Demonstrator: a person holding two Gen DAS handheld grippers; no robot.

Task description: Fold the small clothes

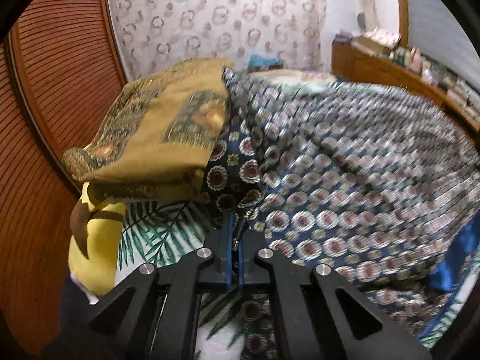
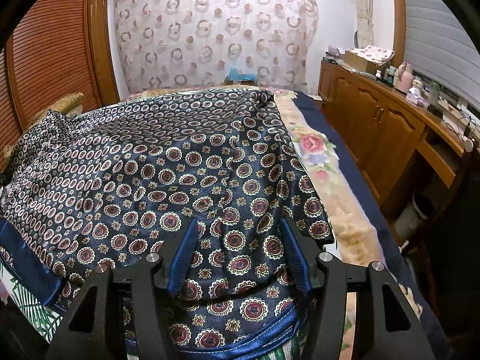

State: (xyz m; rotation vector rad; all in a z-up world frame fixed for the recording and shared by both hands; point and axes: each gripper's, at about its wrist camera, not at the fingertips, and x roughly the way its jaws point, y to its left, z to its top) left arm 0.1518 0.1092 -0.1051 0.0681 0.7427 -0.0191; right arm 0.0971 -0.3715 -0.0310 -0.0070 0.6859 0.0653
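Bed (image 2: 315, 162); garment (image 1: 240, 225) between left hand-held gripper (image 1: 237, 234) pads.

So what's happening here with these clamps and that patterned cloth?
A person is folding a navy patterned garment spread on a bed, working with a two-finger gripper in each hand. The left gripper is shut on a fold of the cloth at its edge, beside a mustard cushion. The right gripper is open, its fingers standing either side of a hump of the cloth near the blue hem, not pinching it. The fold itself is not yet made.
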